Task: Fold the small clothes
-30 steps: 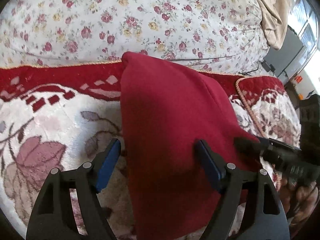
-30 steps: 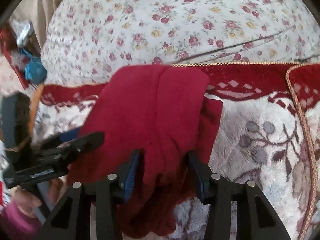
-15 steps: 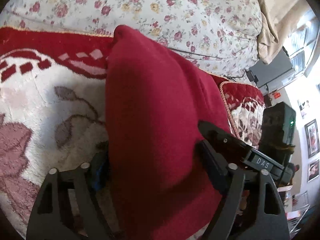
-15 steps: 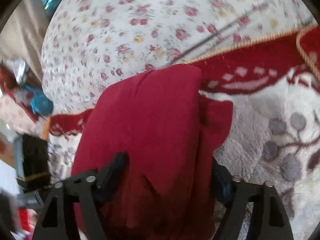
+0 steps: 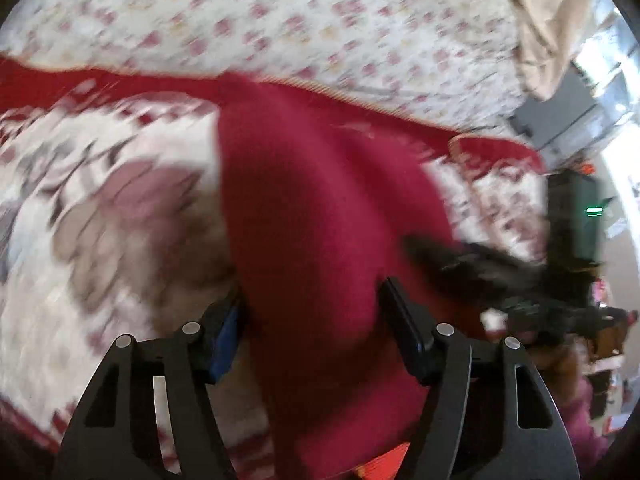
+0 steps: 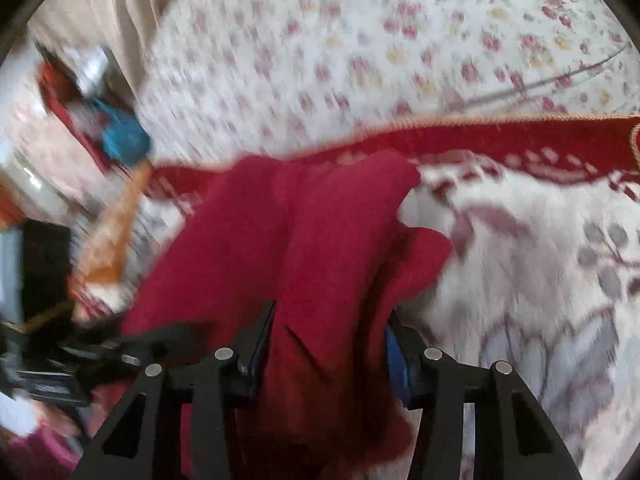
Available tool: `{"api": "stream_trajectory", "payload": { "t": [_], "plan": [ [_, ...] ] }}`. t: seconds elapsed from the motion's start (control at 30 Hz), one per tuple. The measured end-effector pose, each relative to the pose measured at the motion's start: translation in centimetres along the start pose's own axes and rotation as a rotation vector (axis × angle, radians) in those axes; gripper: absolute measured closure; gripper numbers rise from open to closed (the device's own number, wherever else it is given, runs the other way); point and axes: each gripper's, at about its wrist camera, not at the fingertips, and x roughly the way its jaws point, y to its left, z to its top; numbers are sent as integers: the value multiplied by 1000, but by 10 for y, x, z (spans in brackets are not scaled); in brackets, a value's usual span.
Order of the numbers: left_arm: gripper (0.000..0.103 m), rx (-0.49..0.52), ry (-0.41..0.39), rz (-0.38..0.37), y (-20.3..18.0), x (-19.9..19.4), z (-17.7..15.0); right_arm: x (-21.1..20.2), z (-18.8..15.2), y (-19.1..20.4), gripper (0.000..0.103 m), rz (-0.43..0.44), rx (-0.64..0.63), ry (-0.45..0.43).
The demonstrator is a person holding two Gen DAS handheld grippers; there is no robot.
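A dark red garment (image 5: 320, 208) hangs lifted over a plush red and white rug. My left gripper (image 5: 316, 316) has the cloth between its wide-set fingers, and the cloth drapes over them. My right gripper (image 6: 328, 332) shows the same: the red garment (image 6: 320, 232) fills the gap between its fingers and hangs below. The right gripper shows in the left wrist view (image 5: 480, 268), close by at the garment's right side. The left gripper shows at the lower left of the right wrist view (image 6: 120, 348). Both views are blurred by motion.
The rug (image 5: 100, 208) has a red border with gold cord (image 6: 500, 120). Behind it lies a white floral bedspread (image 5: 280, 20). A beige cloth (image 5: 536, 20), a black device with a green light (image 5: 576, 212) and blue and orange items (image 6: 120, 140) lie at the edges.
Both grippers have moved with the garment; the views swing and blur. The garment's far end has shifted against the rug border. The two grippers stay close together.
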Motion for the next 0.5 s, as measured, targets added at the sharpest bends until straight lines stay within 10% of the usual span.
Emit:
{"api": "stream_trajectory", "payload": {
  "t": [0.23,0.4,0.5],
  "plan": [
    [36,12,-80,109,5,-14,-15,-57,-29,39,47,-205,-163,-144],
    [36,40,-135,193,-5,-13,-18,-61,-45,82,53,-97,-325,-135],
    [36,42,-148,206,-6,-13,-23,-37,-61,83,60,-185,-378,-65]
  ]
}}
